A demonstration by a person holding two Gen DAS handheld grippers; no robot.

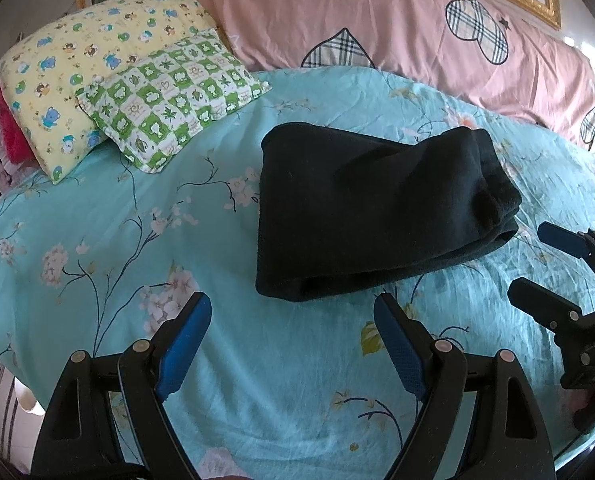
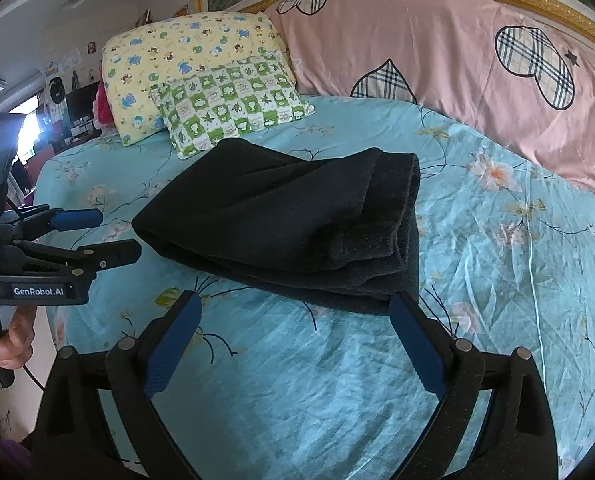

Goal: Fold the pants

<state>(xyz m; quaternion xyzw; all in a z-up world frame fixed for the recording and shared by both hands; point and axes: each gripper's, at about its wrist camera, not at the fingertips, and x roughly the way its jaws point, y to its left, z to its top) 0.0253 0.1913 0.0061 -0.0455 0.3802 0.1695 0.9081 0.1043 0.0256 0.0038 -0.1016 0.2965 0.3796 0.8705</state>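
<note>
The black pants [image 1: 377, 216] lie folded into a thick rectangular bundle on the turquoise floral bedsheet [image 1: 257, 360]; they also show in the right wrist view [image 2: 289, 224]. My left gripper [image 1: 293, 304] is open and empty, just short of the bundle's near edge. My right gripper [image 2: 293, 304] is open and empty, its right fingertip [image 2: 401, 304] close to the bundle's near right corner. The right gripper also shows at the right edge of the left wrist view [image 1: 537, 264], and the left gripper at the left of the right wrist view [image 2: 109, 232].
A yellow bear-print pillow [image 1: 89, 60] and a green checked pillow [image 1: 169, 96] lie at the head of the bed, left. A pink bolster with plaid hearts [image 1: 397, 32] runs along the gold-trimmed headboard. The bed's left edge drops to the room's floor [image 2: 29, 152].
</note>
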